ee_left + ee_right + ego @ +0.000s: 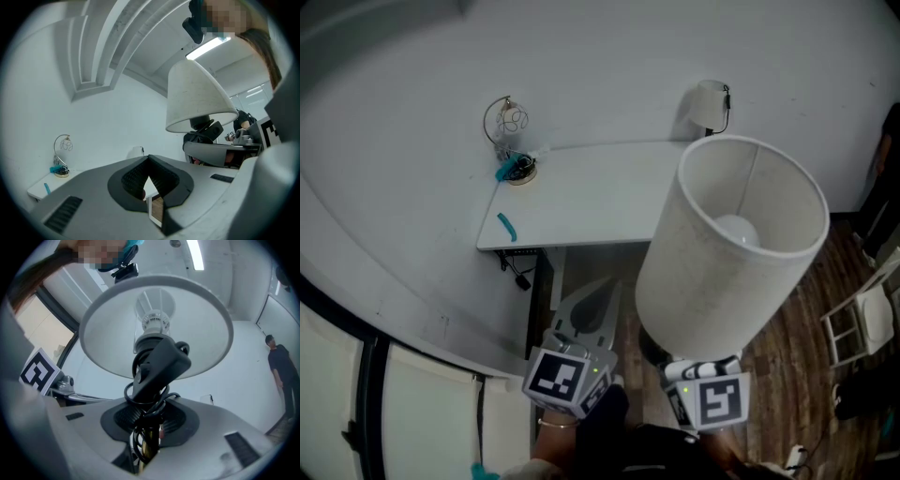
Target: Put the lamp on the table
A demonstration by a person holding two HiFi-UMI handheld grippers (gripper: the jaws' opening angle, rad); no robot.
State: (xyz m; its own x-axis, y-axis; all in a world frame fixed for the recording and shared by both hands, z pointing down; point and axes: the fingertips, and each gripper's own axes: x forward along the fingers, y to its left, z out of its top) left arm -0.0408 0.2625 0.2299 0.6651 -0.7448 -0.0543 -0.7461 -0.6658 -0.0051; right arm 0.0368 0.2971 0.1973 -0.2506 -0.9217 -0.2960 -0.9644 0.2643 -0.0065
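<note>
Clamping the slim brass stem (pixel 146 446) of the lamp: right gripper (pixel 149 430), jaws part-way in, pads pressed on either side of the stem. A black cord (pixel 165 398) is wound in loops round the stem at and just above the jaws. A black plastic block (pixel 159 366) sits on top of the coil; switch or plug, cannot tell.

The table lamp with the white drum-shaped fabric shade (pixel 731 253) stands up out of the right gripper, held in the air and leaning a little to the right. The open top of the shade faces the head camera, with a white bulb (pixel 737 230) inside. The lamp is not on the white rectangular table (pixel 581 202), which lies ahead of both grippers.

Left gripper (pixel 149 161): jaw tips together, nothing between them. It is just left of the right gripper and apart from the lamp.

On the table, ahead and left of the left gripper:
- silver wire-loop ornament on a round gold base (pixel 511 141), teal bits at its foot
- thin teal stick (pixel 506 226), nearer the front edge

Ahead of the right gripper, past the table's far right corner, a small white shade (pixel 709 101) sits against the wall. Dark wood-plank floor (pixel 797 366) lies below the right gripper, with a white chair frame (pixel 858 323) to its right. A person in black clothing (pixel 280 364) stands far off to the right.
</note>
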